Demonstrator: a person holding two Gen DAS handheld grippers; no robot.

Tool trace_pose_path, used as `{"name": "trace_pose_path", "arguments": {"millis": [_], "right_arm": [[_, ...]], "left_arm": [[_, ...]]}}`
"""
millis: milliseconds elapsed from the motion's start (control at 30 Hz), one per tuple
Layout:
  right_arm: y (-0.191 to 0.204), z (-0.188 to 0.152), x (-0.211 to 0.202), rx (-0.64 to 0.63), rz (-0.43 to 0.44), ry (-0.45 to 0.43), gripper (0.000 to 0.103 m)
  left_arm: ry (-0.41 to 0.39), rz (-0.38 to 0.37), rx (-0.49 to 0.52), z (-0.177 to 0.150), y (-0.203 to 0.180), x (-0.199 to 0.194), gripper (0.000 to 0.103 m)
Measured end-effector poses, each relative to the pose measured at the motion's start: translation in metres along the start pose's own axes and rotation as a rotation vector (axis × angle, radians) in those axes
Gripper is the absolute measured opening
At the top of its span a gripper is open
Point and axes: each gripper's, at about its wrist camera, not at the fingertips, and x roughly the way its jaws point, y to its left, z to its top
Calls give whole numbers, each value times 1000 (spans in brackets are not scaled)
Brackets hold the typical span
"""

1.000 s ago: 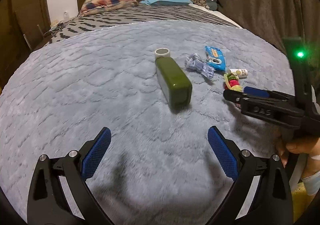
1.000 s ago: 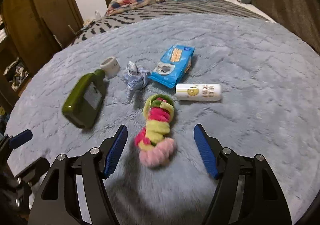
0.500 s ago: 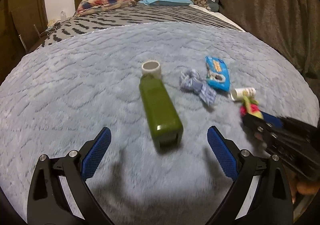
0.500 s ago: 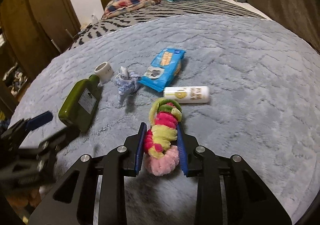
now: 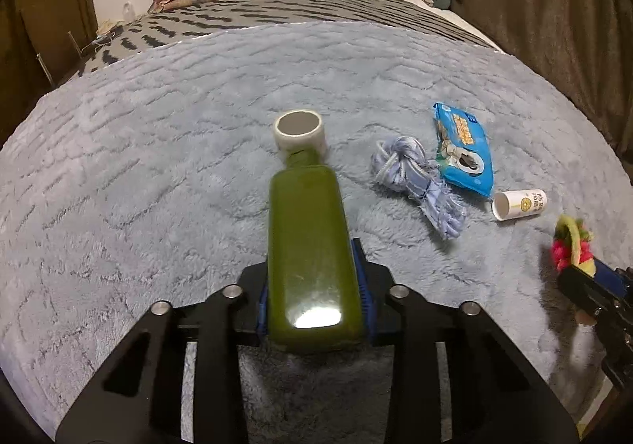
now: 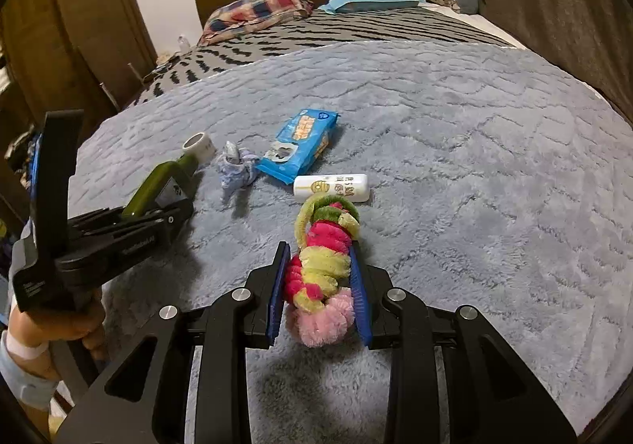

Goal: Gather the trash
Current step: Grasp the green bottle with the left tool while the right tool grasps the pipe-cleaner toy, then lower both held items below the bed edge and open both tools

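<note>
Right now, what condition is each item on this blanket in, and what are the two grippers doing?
Left gripper: jaws just closed, clamped on the green bottle.
Green bottle: lying flat, gripped near its base.
Tape roll: at the bottle's neck, opening toward the camera.
Right gripper: shut on the fluffy toy.
Fluffy toy: squeezed between the pads.
Blue packet: lying flat.
White tube: on its side.
Blue cloth: knotted, crumpled.
</note>
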Motion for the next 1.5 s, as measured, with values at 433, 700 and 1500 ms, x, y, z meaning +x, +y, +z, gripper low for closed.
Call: {"name": "trace_pose_path", "arguments": {"millis": [433, 700, 1500], "right_arm": [[4, -24, -47, -47, 52, -47, 30], [29, -80, -117, -109, 131, -115, 31], [34, -240, -104, -104, 100, 176, 31]], "left_arm": [[-129, -55, 41, -57, -2, -118, 30], [-183, -123, 94, -129, -18, -182, 30], [28, -237, 79, -294, -39, -168, 30]]}}
